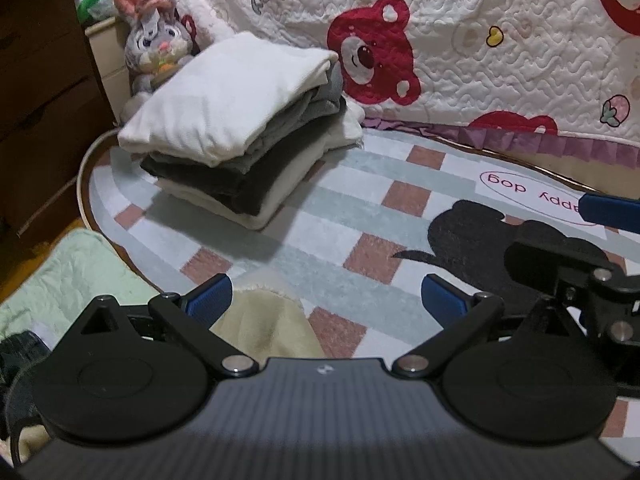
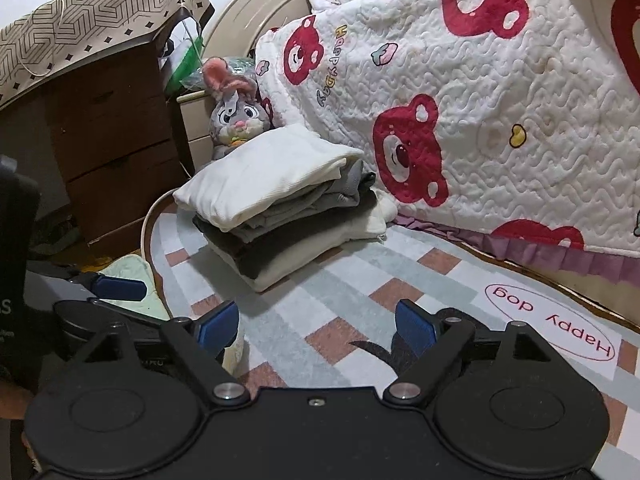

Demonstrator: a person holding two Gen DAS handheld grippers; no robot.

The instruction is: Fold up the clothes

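Folded clothes (image 2: pixel 280 208) are sitting in a stack at the rug's (image 2: pixel 360 292) far left end, close to its curved edge, the long side running from near left toward the bed quilt (image 2: pixel 500 100) at far right. A white piece is lying on top, grey and cream layers beneath. A plush rabbit (image 2: pixel 234 116) is leaning just behind the stack. Both the left gripper (image 1: pixel 326 300) and the right gripper (image 2: pixel 318 328) are hovering over the rug with fingers spread wide, gripping nothing; a beige cloth (image 1: pixel 268 324) is lying under the left one.

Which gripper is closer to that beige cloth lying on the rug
Left. The beige cloth lies right under the open left gripper, between its fingers. The open right gripper sits off to its right, over bare rug.
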